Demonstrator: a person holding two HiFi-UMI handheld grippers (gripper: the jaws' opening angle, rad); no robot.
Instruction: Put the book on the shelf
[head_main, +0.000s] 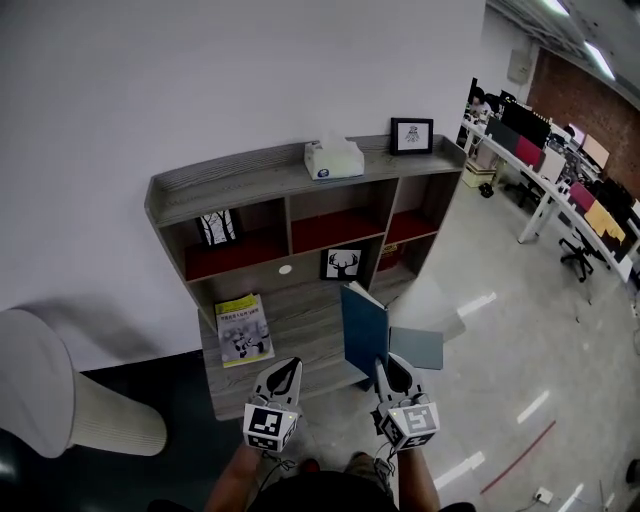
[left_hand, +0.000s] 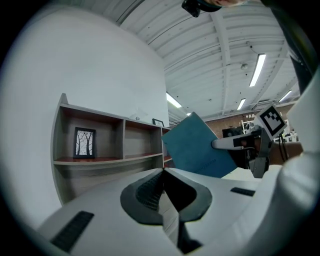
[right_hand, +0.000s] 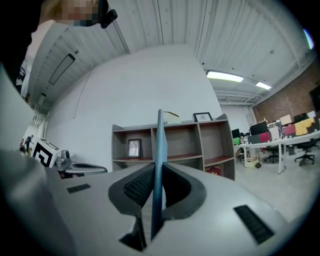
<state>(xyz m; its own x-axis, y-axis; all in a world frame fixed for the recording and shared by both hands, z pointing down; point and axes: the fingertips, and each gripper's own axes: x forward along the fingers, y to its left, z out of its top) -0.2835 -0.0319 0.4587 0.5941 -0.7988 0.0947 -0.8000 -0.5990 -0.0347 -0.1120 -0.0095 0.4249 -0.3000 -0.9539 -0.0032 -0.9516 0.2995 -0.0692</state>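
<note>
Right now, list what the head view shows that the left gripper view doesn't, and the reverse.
Head view only: a yellow book lying flat on the shelf's ledge, and a deer picture in a lower compartment.
Left gripper view only: ceiling lights, and the left gripper's fingers up close, together with nothing between them.
Both: the shelf, the tree picture in its left compartment, and the blue book clamped in the right gripper.
</note>
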